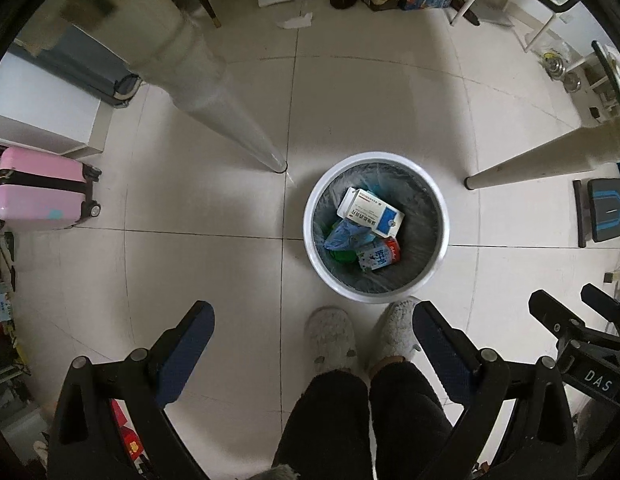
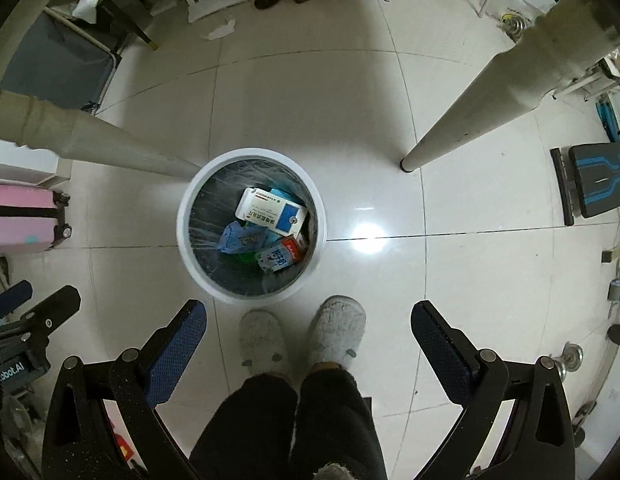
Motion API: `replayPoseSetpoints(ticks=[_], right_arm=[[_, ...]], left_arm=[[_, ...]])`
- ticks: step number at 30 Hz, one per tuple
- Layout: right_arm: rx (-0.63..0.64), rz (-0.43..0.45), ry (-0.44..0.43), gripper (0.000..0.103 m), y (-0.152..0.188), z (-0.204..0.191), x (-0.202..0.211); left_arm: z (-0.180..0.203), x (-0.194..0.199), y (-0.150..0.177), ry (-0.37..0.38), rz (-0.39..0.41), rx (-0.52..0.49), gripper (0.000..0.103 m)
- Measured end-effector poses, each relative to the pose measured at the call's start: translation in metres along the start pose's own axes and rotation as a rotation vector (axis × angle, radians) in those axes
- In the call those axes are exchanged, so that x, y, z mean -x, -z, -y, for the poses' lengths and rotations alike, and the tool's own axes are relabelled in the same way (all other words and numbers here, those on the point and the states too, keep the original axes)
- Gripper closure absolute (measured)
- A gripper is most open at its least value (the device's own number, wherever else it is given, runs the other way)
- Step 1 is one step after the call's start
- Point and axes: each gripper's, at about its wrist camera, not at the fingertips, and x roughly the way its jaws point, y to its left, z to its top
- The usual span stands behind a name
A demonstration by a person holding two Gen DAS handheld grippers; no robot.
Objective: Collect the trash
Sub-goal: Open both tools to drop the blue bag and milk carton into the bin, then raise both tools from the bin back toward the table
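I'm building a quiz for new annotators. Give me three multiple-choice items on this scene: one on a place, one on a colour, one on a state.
1. Where does the white and blue box lie?
A. On the floor by the suitcase
B. Inside the trash bin, on top of the other trash
C. Between a tool's fingers

2. What colour is the suitcase?
A. Pink
B. Green
C. Orange

3. How do the left tool and right tool stand?
A. Both shut on trash
B. Left open, right shut
C. Both open and empty

Answers: B, the box rests in the lined trash bin over a blue wrapper; A, its shell is pink with a black band; C, each view shows wide-spread fingers with only floor and slippers between.
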Motion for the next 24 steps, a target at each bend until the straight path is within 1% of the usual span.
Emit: replayPoseSetpoints(ticks=[3, 6, 14, 16, 19, 20, 22, 24], right_arm=[[0.011, 0.008, 0.009, 0.0, 0.006, -0.002, 0.031], [0.034, 0.027, 0.018, 0.0, 0.013, -0.007, 0.072], [0.046, 0.076, 0.012, 0.0, 0.03, -0.022, 0.199], [0.026, 0.083, -0.006, 0.0, 0.033, -0.023, 0.231], [-0.026, 0.093, -0.059, 0.0, 0.032, -0.022, 0.274], [-0.042, 0.103, -0.079, 0.0, 0.028, -0.022, 0.288], [-0.062, 0.129, -0.106, 0.0, 0.018, -0.023, 0.313], [-0.083, 0.162, -0.129, 0.0, 0.001, -0.023, 0.336]], left_arm=[[-0.001, 0.03, 0.004, 0.012, 0.013, 0.0, 0.002], [-0.002, 0.064, 0.009, 0.01, 0.029, -0.015, 0.002], [-0.014, 0.166, 0.02, 0.028, 0.081, -0.029, 0.002], [-0.018, 0.196, 0.019, 0.017, 0.115, -0.027, 0.002], [-0.023, 0.231, 0.012, 0.009, 0.176, -0.014, 0.002], [-0.025, 0.246, 0.006, 0.014, 0.206, -0.006, 0.002], [-0.024, 0.262, -0.004, 0.012, 0.243, 0.001, 0.002], [-0.023, 0.28, -0.024, -0.02, 0.293, 0.017, 0.002]])
